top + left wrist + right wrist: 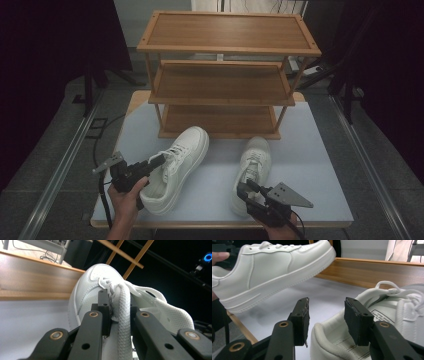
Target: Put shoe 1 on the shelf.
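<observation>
Beyond both tongs, a wooden rack [222, 75] stands on the counter [310, 165]. The left tongs [159, 161] are clamped on the tongue and laces of the left shoe [180, 165], tilted toe-up. The right tongs [245, 189] stand apart around the right shoe's [252, 167] heel.

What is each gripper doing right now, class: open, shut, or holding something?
Left gripper: shut on the left shoe, gripping its tongue and laces.
Right gripper: open, jaws astride the heel collar of the right shoe, not pressing.
</observation>
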Demonstrator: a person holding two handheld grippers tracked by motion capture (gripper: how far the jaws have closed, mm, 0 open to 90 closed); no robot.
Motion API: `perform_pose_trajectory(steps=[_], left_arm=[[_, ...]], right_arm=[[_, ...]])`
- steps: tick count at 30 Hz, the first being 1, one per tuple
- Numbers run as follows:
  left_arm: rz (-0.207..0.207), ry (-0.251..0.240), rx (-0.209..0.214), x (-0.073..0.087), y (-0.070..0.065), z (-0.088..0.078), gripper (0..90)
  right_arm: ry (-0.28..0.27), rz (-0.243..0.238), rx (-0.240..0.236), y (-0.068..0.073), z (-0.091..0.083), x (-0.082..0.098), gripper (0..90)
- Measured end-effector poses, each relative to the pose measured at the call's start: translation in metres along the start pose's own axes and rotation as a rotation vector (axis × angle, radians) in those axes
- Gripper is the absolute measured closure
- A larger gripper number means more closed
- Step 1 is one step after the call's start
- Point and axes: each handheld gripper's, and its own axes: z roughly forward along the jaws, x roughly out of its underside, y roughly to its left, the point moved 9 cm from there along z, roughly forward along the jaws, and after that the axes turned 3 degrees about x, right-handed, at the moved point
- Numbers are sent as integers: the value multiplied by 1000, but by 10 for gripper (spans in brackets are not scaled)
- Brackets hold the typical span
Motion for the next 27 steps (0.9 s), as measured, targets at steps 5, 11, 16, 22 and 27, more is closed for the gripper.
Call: perform_pose_trajectory(steps=[5, 11, 16, 22, 27], left_arm=[[6, -35, -6, -15, -6, -4, 814], [5, -83, -14, -33, -11, -4, 814], [14, -98, -18, -45, -16, 1, 815], [20, -123, -9, -61, -23, 9, 816], [26, -127, -5, -69, -26, 14, 816]], right_arm=[[-20, 18, 8, -5, -4, -5, 549], [-32, 32, 11, -8, -6, -8, 549], [-37, 33, 10, -9, -7, -9, 549], [-43, 34, 8, -8, -7, -11, 550], [-44, 35, 9, -9, -7, -11, 549]])
